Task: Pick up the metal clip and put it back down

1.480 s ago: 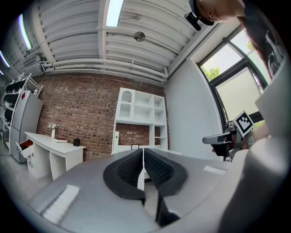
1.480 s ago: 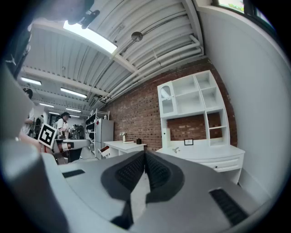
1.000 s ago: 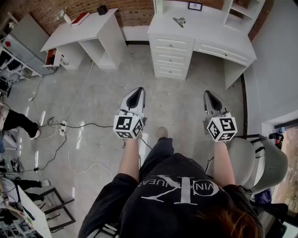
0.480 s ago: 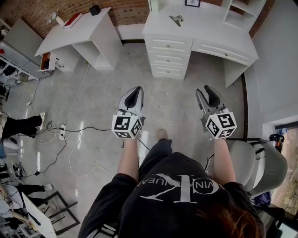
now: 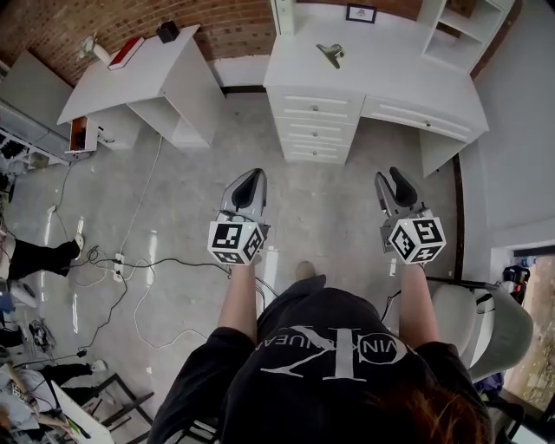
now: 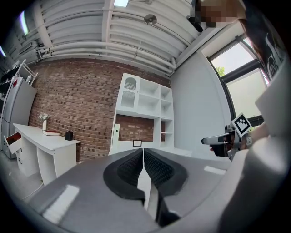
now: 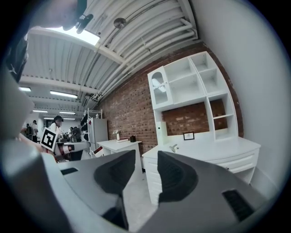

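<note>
The metal clip [image 5: 329,54] lies on top of the white desk [image 5: 408,65] at the far side of the room; it also shows small in the right gripper view, the clip [image 7: 173,148] resting on the desk top. My left gripper [image 5: 250,179] hangs over the floor, far short of the desk, its jaws shut with nothing between them [image 6: 142,164]. My right gripper [image 5: 392,181] is level with it on the right, jaws open and empty [image 7: 146,172]. Both are well away from the clip.
The desk has drawers [image 5: 316,121] facing me and a shelf unit [image 5: 455,26] on its right end. A second white table [image 5: 139,69] stands at the left with a red book and a dark box. Cables [image 5: 130,260] lie on the floor. A grey chair [image 5: 486,321] is at my right.
The right gripper's jaws have gone from shut to open. My head view has shifted slightly, and both grippers stay in about the same place over the floor.
</note>
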